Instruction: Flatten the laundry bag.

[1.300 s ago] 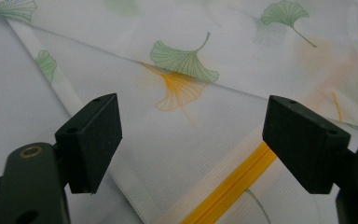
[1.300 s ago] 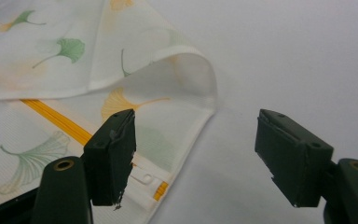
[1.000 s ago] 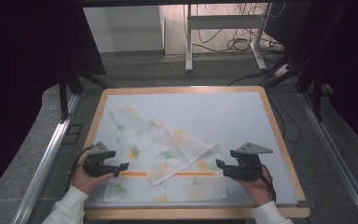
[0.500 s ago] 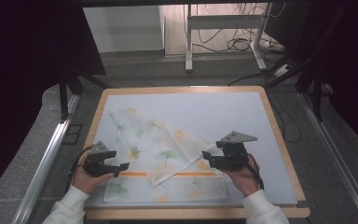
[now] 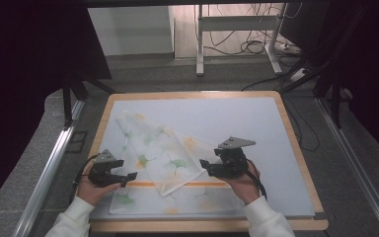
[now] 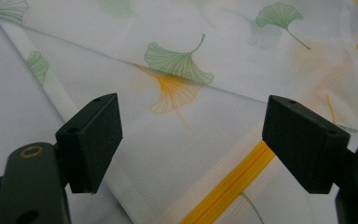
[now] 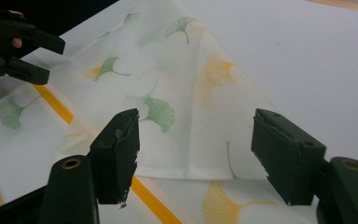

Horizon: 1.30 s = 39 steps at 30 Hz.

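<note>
A thin white cloth printed with ginkgo leaves is lying folded near the front left corner of the table. The left gripper is being held at its left edge, jaws spread wide, gripping nothing. The right gripper is being held over the fold's right edge, also spread and empty.

We see bare pale blue mat across the far and right parts of the wooden-edged table, free for either gripper to pass. The thin white cloth printed with ginkgo leaves covers the near left, lying flat. Black frame posts flank the table.
</note>
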### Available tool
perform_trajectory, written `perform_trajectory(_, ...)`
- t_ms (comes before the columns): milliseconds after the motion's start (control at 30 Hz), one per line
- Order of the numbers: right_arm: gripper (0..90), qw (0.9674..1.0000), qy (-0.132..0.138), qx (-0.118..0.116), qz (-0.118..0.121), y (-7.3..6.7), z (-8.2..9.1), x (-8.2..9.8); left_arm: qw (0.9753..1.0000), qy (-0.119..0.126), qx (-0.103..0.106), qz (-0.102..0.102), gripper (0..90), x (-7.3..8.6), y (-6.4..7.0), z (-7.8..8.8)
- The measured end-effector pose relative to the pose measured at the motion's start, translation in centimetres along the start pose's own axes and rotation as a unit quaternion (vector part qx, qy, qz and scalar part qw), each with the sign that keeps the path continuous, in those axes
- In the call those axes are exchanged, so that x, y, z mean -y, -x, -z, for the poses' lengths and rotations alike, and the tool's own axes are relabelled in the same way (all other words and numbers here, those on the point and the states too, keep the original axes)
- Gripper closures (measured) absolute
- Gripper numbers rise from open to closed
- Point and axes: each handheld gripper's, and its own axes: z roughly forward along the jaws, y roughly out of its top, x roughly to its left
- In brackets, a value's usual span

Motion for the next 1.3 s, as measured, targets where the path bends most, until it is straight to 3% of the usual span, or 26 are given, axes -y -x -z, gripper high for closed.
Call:
perform_trajectory(367,32.2,0.9996,-0.002,-0.026,0.011,-1.8,-1.8,-1.0,1.0000,0.001,0.000,0.000,19.7,0.0,0.0,0.1)
perform_trajectory(900,32.2,0.9987,-0.021,-0.042,0.017,-3.0,-3.4,-0.2,1.0000,0.001,0.000,-0.003,19.7,0.0,-0.1,0.1)
perform_trajectory(1300,33.2,0.9963,-0.045,-0.061,0.042,-5.2,-5.1,0.4,1.0000,0.001,0.000,-0.006,19.7,-0.1,0.0,0.0)
